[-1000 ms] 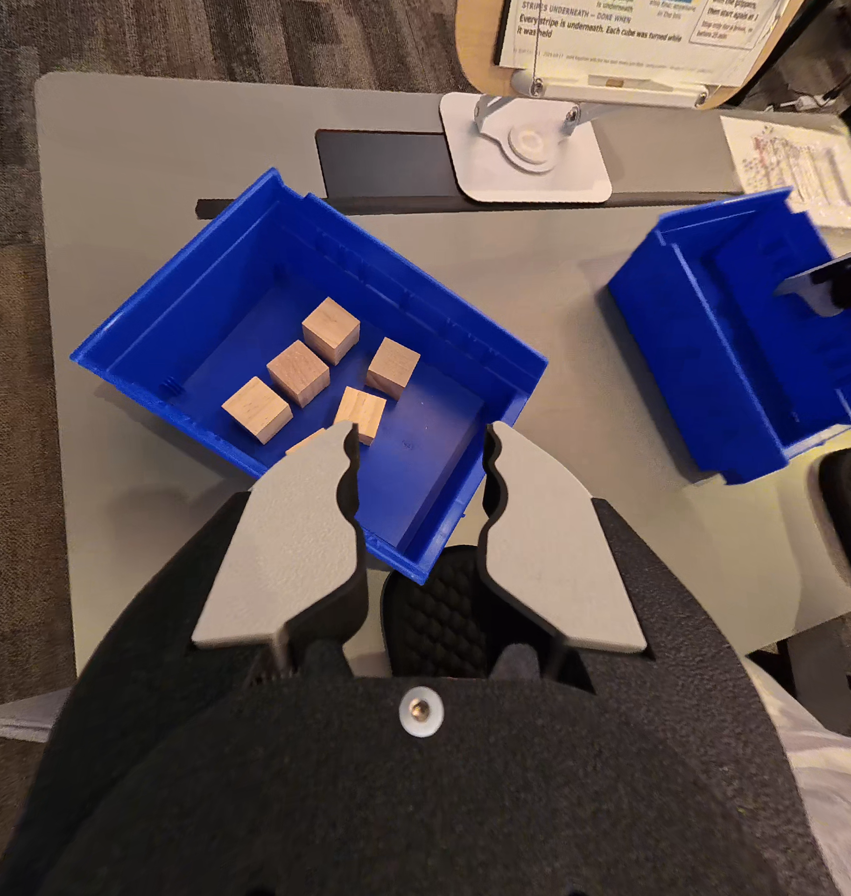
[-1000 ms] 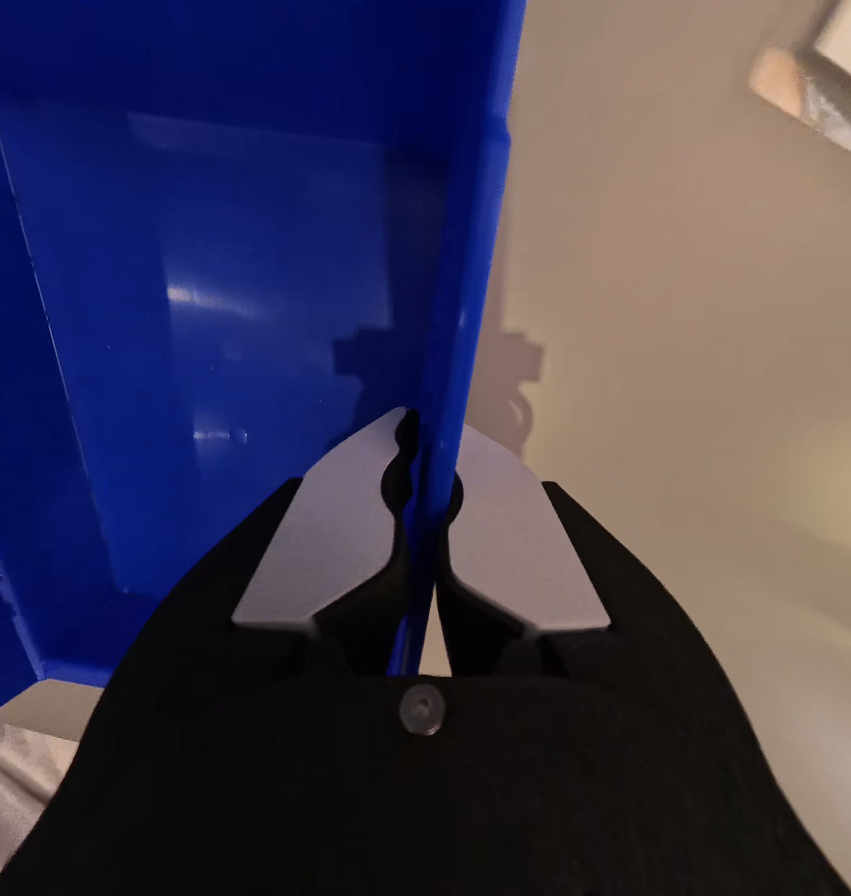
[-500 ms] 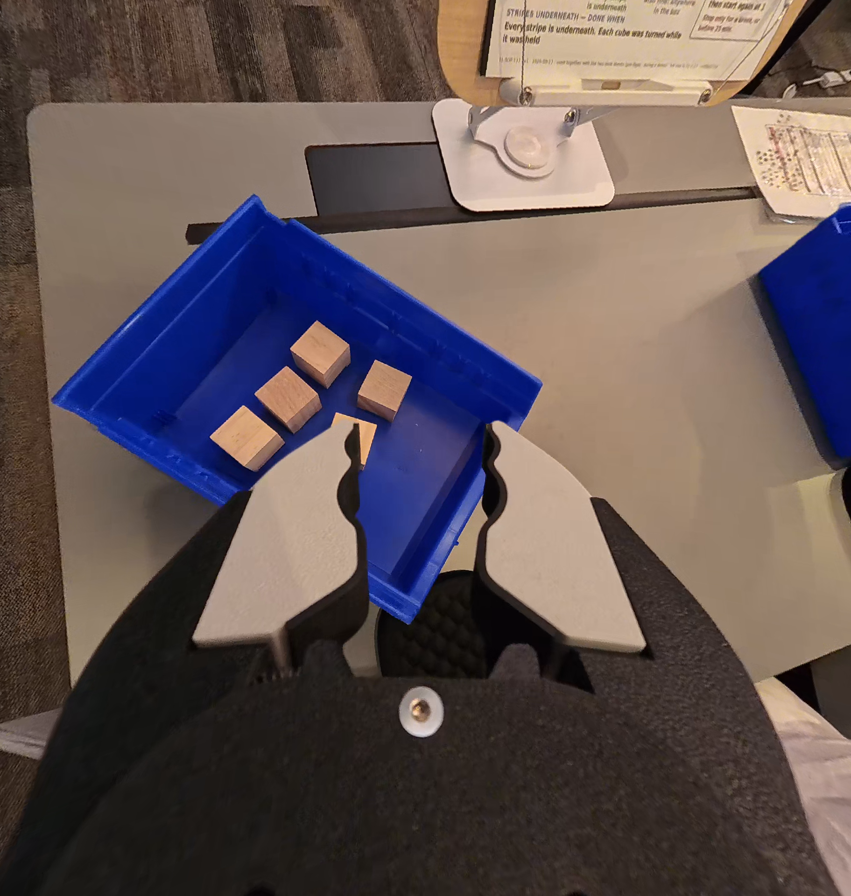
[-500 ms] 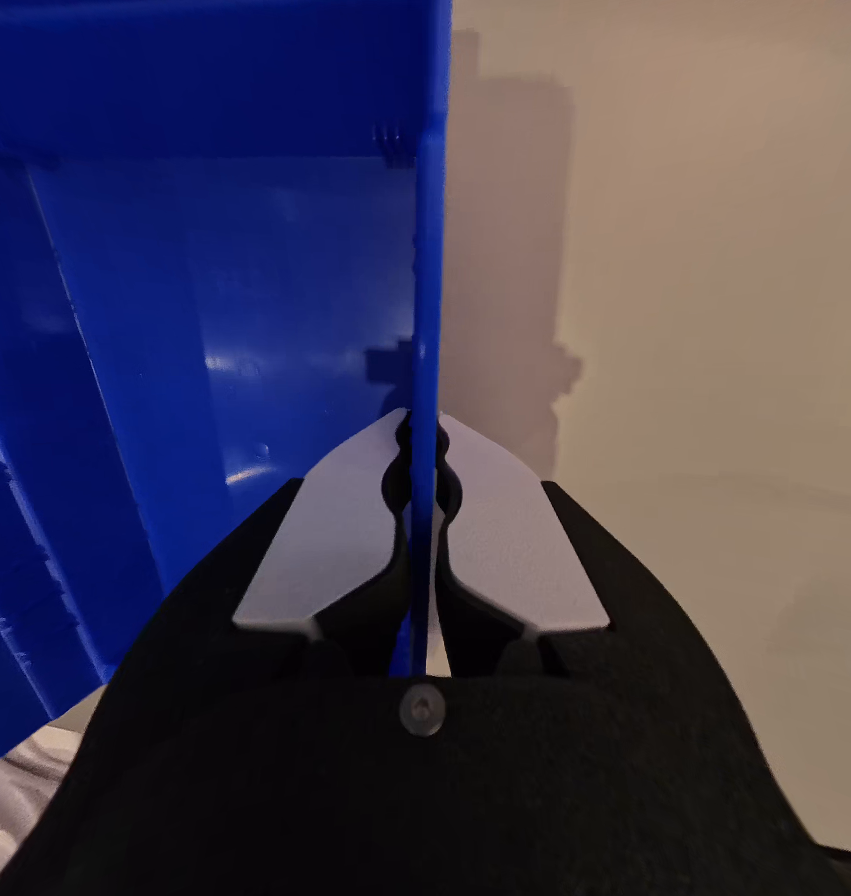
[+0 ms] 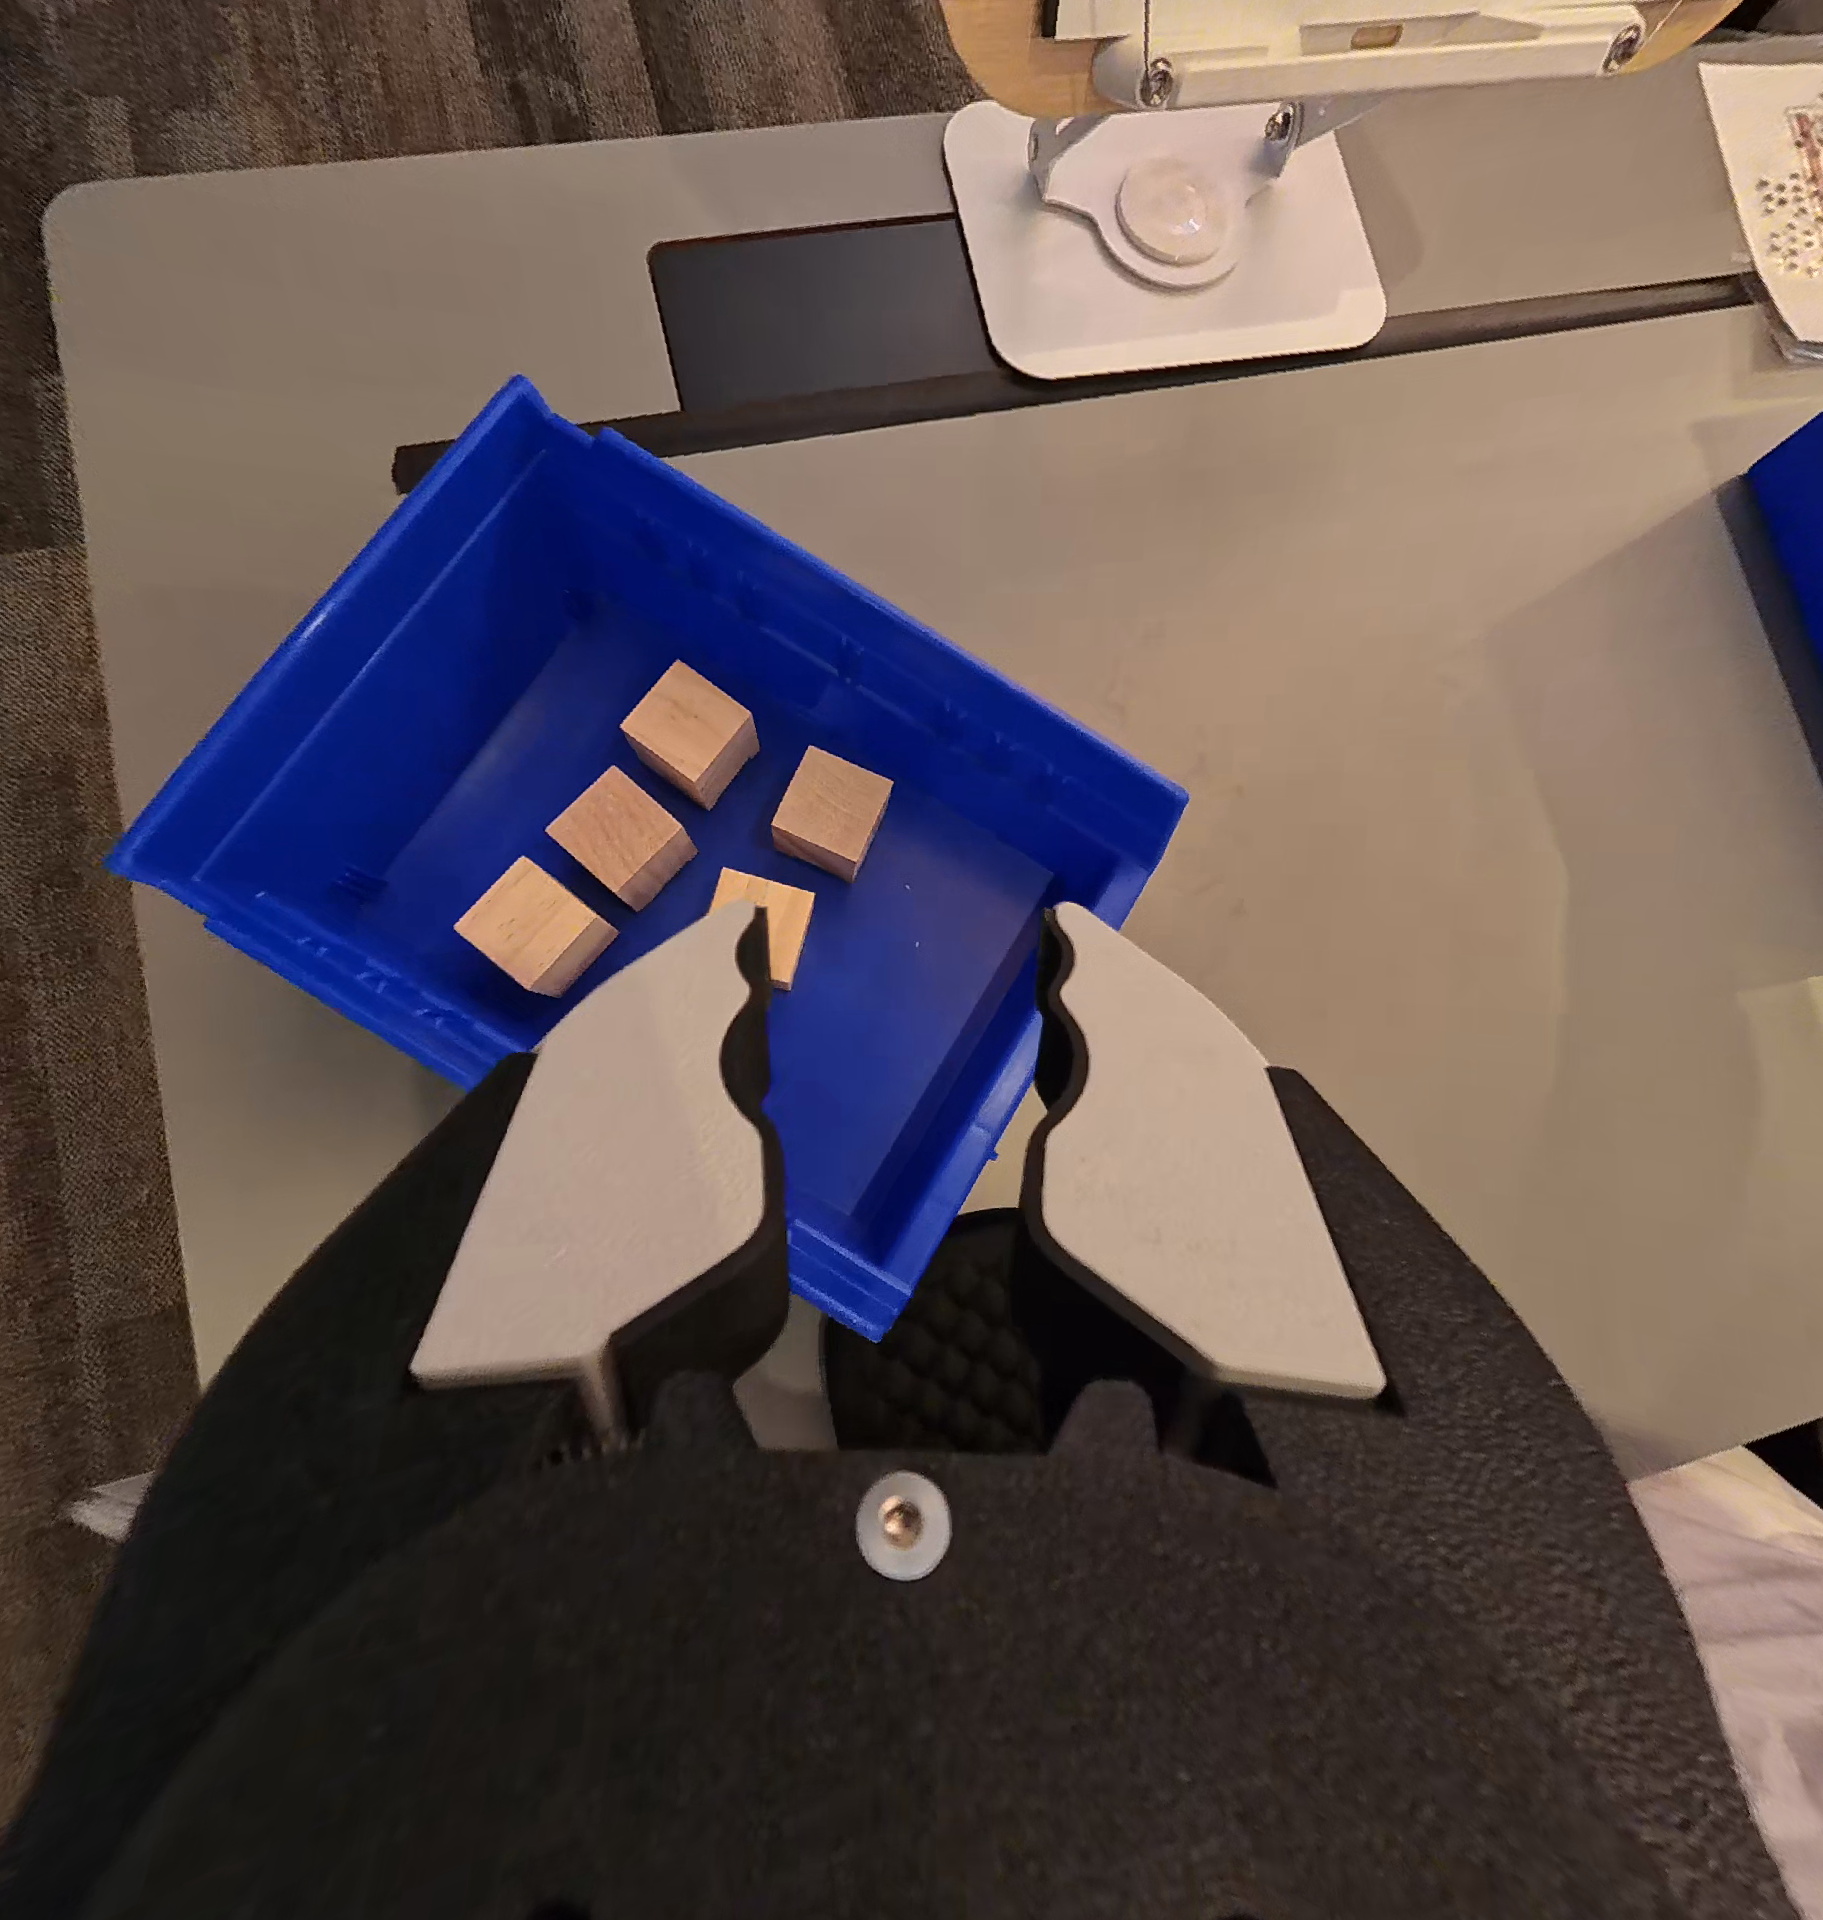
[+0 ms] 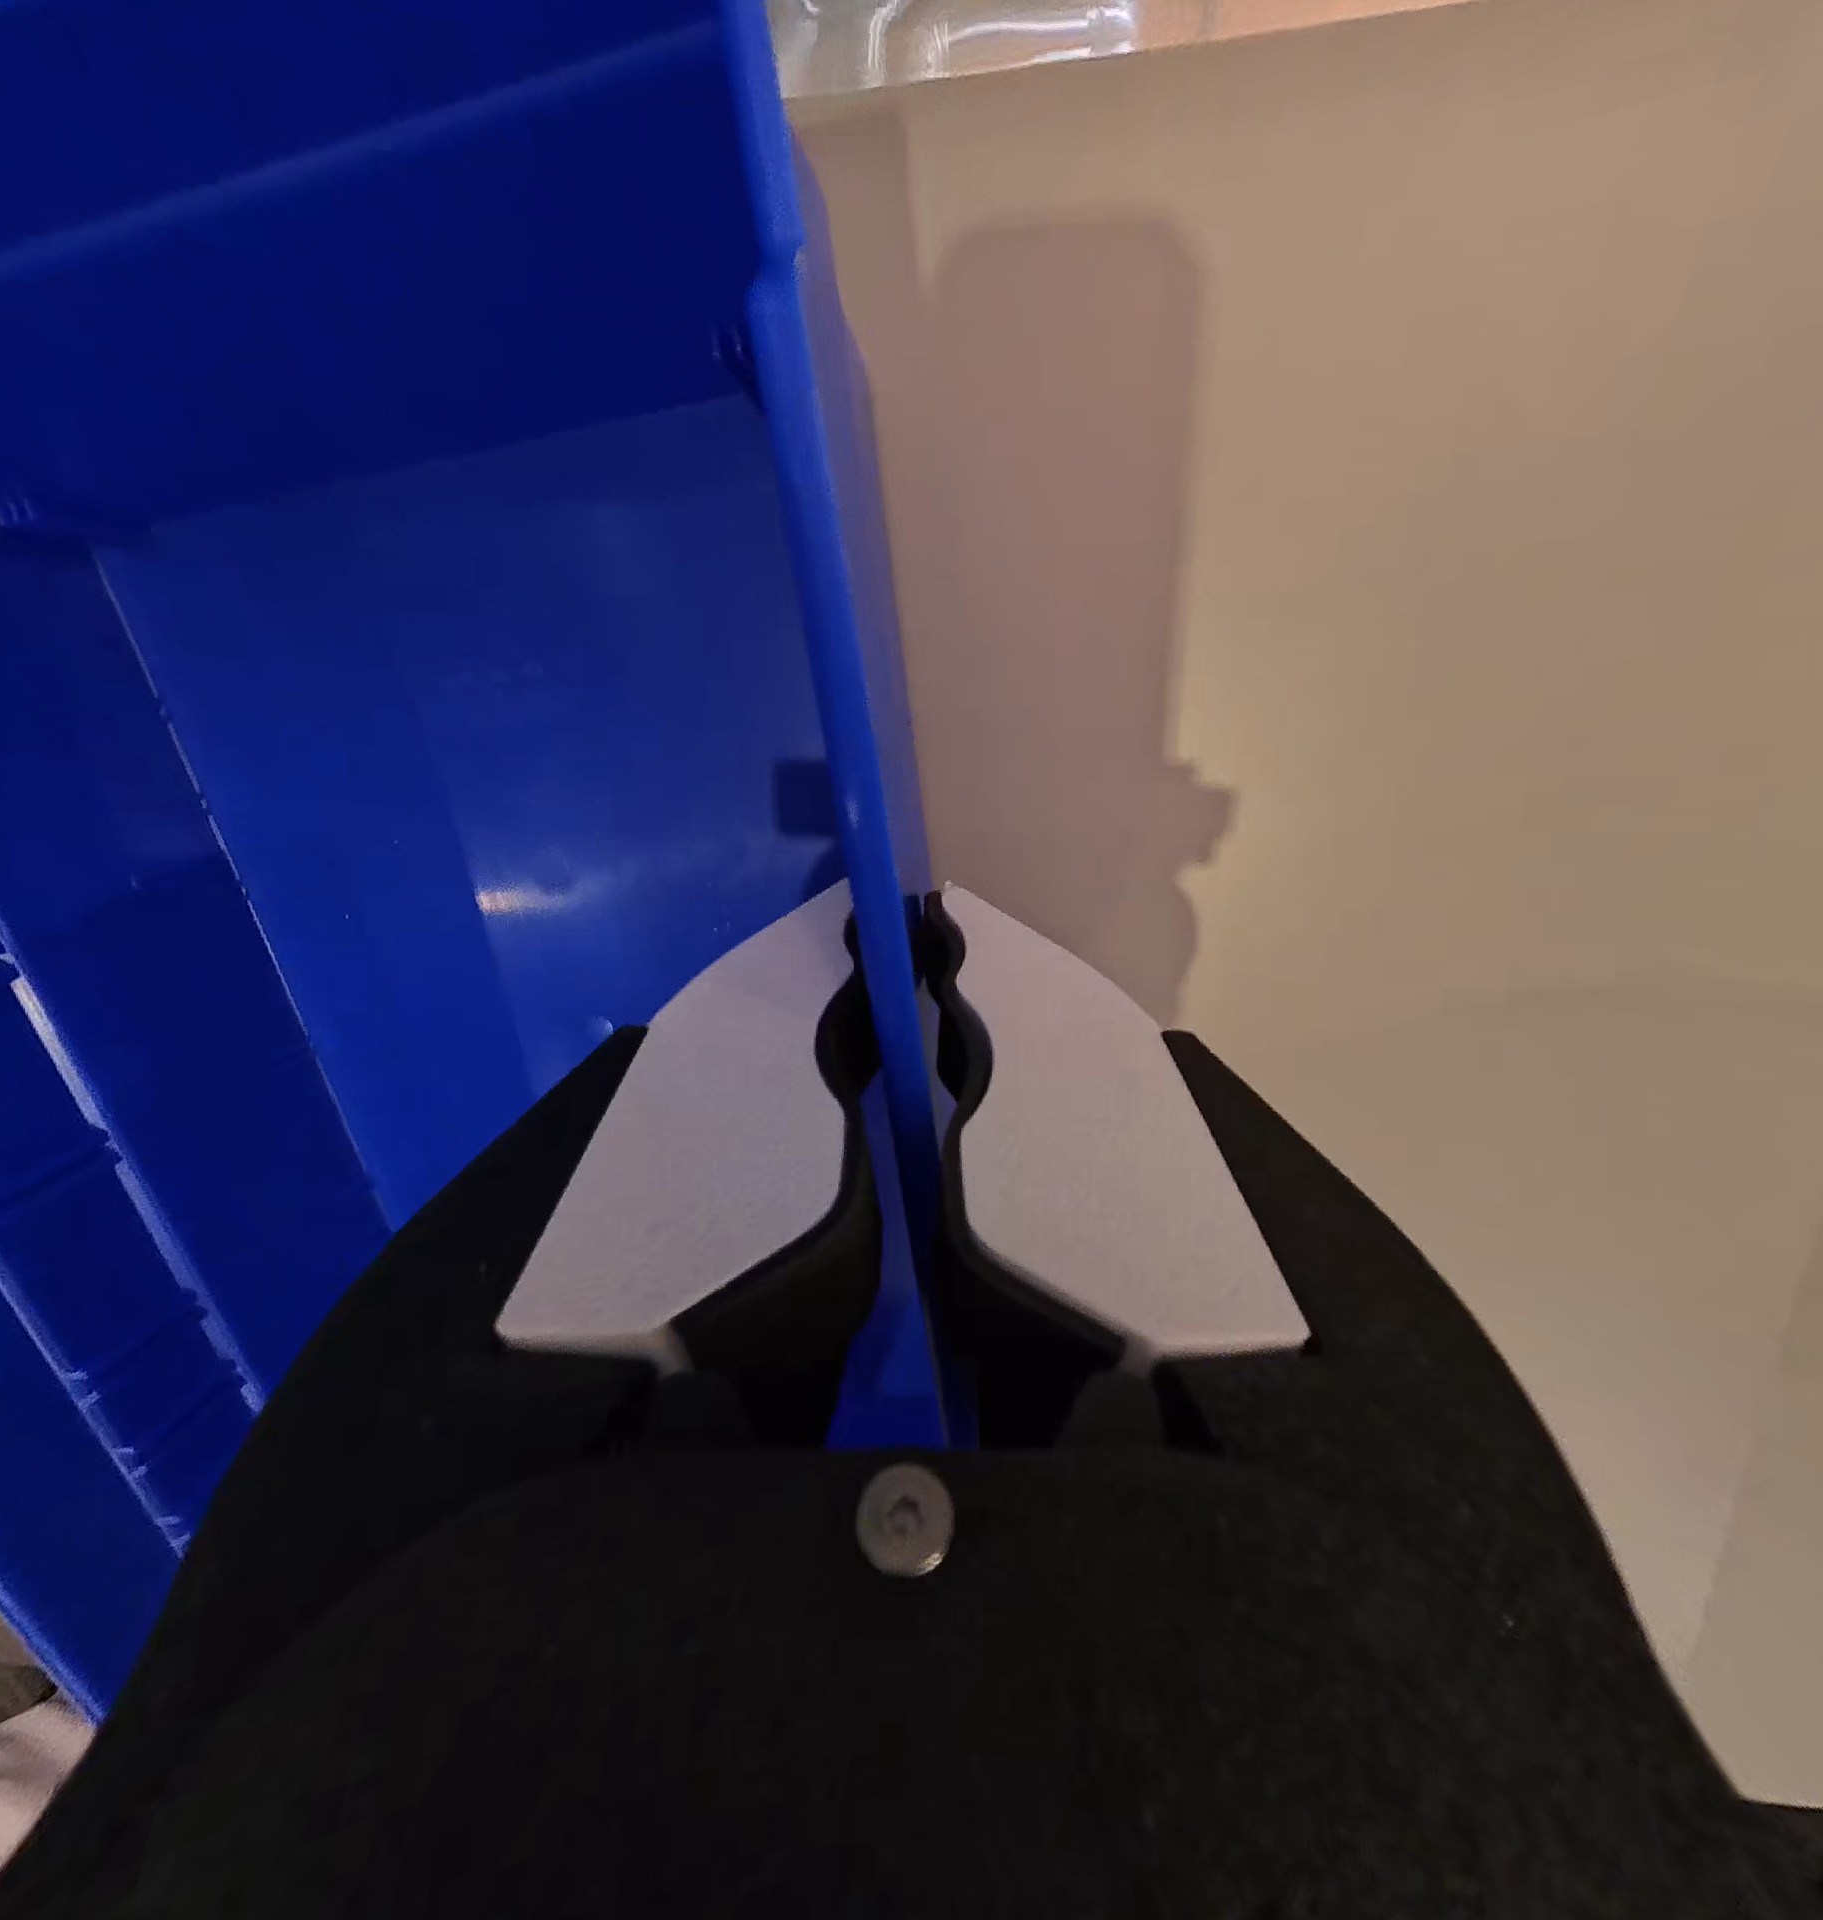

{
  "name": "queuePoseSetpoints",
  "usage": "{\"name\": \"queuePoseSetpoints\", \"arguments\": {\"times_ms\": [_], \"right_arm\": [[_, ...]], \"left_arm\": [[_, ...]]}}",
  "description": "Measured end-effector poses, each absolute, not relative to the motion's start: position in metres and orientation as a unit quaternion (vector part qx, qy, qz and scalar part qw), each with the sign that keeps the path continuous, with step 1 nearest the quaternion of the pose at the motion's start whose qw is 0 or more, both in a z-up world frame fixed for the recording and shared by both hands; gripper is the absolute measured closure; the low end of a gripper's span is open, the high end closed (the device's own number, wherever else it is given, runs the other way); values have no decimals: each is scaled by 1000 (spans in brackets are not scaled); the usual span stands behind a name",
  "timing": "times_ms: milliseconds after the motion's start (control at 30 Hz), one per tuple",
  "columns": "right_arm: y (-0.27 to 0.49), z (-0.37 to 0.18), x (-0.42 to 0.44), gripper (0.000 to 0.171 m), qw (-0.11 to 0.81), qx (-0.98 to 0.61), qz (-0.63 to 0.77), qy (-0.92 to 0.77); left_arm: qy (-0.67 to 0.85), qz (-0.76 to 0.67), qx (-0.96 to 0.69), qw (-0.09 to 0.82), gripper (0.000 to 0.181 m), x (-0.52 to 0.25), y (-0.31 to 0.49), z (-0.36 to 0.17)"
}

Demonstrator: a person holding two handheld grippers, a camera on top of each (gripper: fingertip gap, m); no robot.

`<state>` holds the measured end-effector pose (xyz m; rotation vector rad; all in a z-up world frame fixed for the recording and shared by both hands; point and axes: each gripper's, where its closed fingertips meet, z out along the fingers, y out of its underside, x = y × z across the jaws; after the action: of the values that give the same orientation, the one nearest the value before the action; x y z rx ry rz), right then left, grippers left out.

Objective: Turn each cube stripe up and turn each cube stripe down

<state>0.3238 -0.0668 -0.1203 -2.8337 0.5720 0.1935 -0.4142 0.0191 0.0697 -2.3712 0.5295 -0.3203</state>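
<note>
A blue bin (image 5: pixel 886 615) sits slantwise on the grey table and holds several plain wooden cubes, such as the ones at the back (image 5: pixel 691 732), in the middle (image 5: pixel 621 836) and to the right (image 5: pixel 832 826). No stripe shows on their visible faces. My left gripper (image 5: pixel 902 914) is open and empty above the bin's near end. Its left finger (image 5: pixel 626 1122) hides part of one cube (image 5: pixel 777 920). My right gripper (image 6: pixel 894 904) is shut on the side wall of a second blue bin (image 6: pixel 471 727), which looks empty. That bin shows at the right edge of the left wrist view (image 5: pixel 1821 582).
A white stand base (image 5: pixel 1167 218) carrying a board stands at the back of the table. A printed sheet (image 5: pixel 1811 177) lies at the back right. A dark slot (image 5: pixel 813 312) runs along the back. Carpet lies past the table's left edge. A black chair (image 5: pixel 948 1361) is below the near edge.
The second bin, held by my right gripper, has moved right until only its edge shows in the left wrist view. My left gripper stays open over the first bin.
</note>
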Motion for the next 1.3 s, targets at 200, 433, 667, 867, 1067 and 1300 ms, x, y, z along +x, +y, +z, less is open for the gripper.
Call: {"name": "queuePoseSetpoints", "arguments": {"times_ms": [200, 433, 667, 867, 1067, 1300], "right_arm": [[-55, -103, 333, 135, 200, -967, 4, 157], [-35, -11, 299, 118, 419, -895, 18, 151], [-27, 29, 255, 123, 497, -862, 17, 94], [-23, 23, 237, 124, 487, -870, 40, 62], [-20, 16, 228, 125, 480, -873, 72, 52], [-16, 10, 217, 126, 467, -881, 67, 31]], "left_arm": [[152, -129, -940, 278, 119, -462, 21, 38], [45, -172, -966, 188, 120, -501, 45, -13], [-32, -122, -989, 81, 117, -531, 47, -66], [-25, -142, -989, 11, 160, -528, 43, -93], [20, -102, -995, -2, 158, -528, 47, -94], [77, -94, -993, 8, 160, -528, 65, -92]]}}
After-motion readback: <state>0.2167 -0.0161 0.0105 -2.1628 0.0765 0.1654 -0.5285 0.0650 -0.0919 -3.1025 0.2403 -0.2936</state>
